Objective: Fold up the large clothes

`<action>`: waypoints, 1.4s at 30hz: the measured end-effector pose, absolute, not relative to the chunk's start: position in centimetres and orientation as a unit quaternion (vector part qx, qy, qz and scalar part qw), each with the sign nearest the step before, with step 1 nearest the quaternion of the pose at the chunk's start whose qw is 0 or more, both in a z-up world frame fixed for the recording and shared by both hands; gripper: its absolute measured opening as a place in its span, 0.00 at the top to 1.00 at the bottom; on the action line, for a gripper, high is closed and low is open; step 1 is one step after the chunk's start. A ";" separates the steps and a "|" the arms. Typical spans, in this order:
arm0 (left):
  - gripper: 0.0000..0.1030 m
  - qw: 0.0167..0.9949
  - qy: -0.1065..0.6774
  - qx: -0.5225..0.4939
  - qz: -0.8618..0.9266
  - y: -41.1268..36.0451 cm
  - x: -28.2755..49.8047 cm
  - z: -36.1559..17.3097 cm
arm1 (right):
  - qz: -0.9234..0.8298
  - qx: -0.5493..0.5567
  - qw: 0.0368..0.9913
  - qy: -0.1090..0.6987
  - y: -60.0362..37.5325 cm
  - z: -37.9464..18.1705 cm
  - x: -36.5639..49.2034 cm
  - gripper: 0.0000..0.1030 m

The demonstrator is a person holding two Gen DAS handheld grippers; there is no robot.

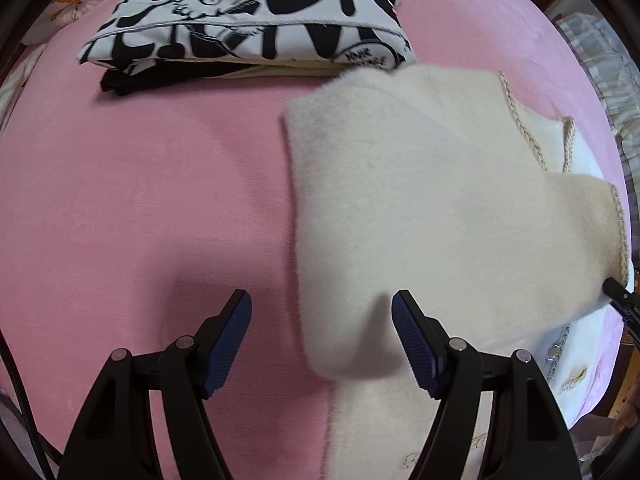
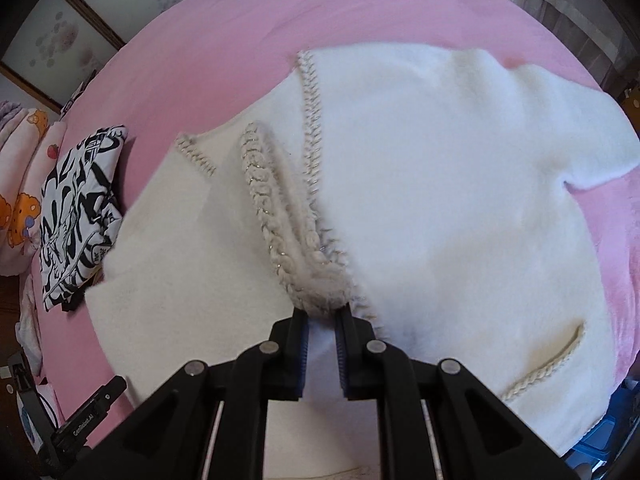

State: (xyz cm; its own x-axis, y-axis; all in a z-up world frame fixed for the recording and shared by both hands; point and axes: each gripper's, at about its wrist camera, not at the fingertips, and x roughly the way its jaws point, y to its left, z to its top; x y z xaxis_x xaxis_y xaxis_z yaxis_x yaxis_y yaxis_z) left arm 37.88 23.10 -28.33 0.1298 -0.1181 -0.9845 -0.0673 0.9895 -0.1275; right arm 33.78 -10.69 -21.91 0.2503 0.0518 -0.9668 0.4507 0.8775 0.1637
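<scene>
A cream fluffy cardigan (image 2: 460,184) with braided trim lies spread on the pink bed. In the left wrist view its folded-over sleeve (image 1: 420,208) hangs in mid-air, blurred, in front of my left gripper (image 1: 322,312), which is open and holds nothing. My right gripper (image 2: 322,312) is shut on the cardigan's braided front edge (image 2: 316,284) and lifts it a little. The tip of the right gripper shows in the left wrist view (image 1: 618,294) at the sleeve's cuff side.
A folded black-and-white patterned garment (image 1: 256,20) lies on a black one at the far side of the pink sheet (image 1: 140,200); it also shows in the right wrist view (image 2: 80,216). Cartoon-print pillows (image 2: 20,200) sit beyond. The bed edge is close on the right.
</scene>
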 end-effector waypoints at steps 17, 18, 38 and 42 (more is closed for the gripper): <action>0.31 0.729 0.683 -0.052 0.005 18.2 40.9 -33.6 | -0.159 0.221 0.730 0.627 -16.8 -26.2 32.6 0.89; 0.31 0.729 0.683 -0.045 0.006 17.9 41.0 -33.7 | -0.160 0.215 0.729 0.630 -16.7 -26.4 32.7 0.89; 0.24 0.722 0.690 0.027 0.029 12.5 43.5 -36.5 | -0.169 0.107 0.715 0.670 -15.7 -27.9 34.4 0.54; 0.31 0.743 0.668 0.045 0.023 11.3 41.9 -35.2 | -0.167 0.142 0.711 0.668 -16.8 -27.0 33.8 0.54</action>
